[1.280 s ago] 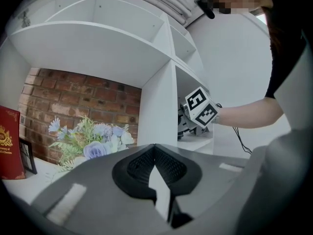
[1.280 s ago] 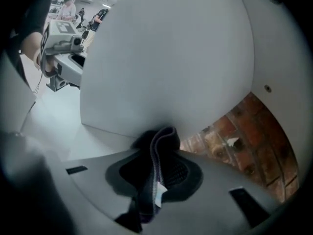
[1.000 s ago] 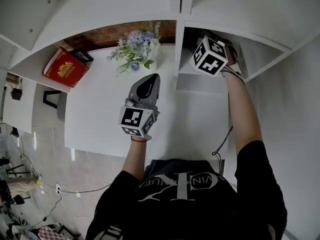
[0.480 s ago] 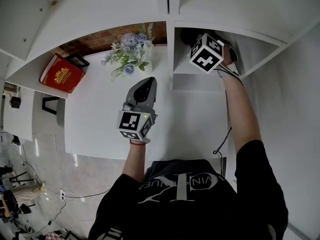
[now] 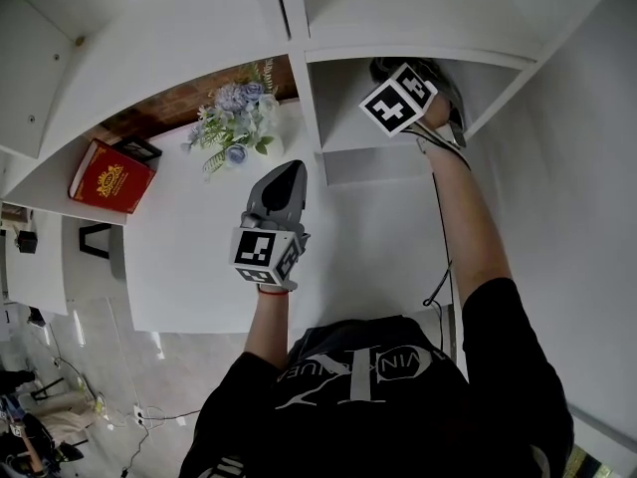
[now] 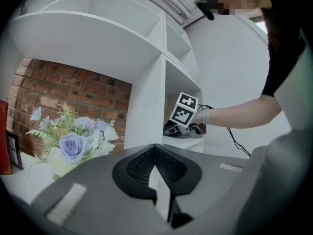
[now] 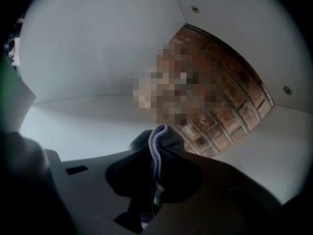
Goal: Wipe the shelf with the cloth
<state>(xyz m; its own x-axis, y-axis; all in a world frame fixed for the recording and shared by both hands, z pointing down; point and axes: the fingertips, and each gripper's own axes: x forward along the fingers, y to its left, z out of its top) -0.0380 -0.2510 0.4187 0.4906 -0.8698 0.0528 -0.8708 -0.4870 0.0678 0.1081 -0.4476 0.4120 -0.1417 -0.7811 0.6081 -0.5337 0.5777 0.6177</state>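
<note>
Our right tool (image 7: pixel 156 180) is pinching the grey cloth (image 7: pixel 159 142) inside the shelf (image 5: pixel 348 132) compartment just right of the white divider (image 5: pixel 302 93). Only a small fold shows past the jaws, so we judge a firm stroke could scrape the hard tips on the board or drag the cloth out of the pinch. Our left tool (image 5: pixel 287 177), pressed together on nothing, hangs left of the divider over the counter (image 5: pixel 199 247), where a careless swing could knock the flowers (image 5: pixel 231 118).
</note>
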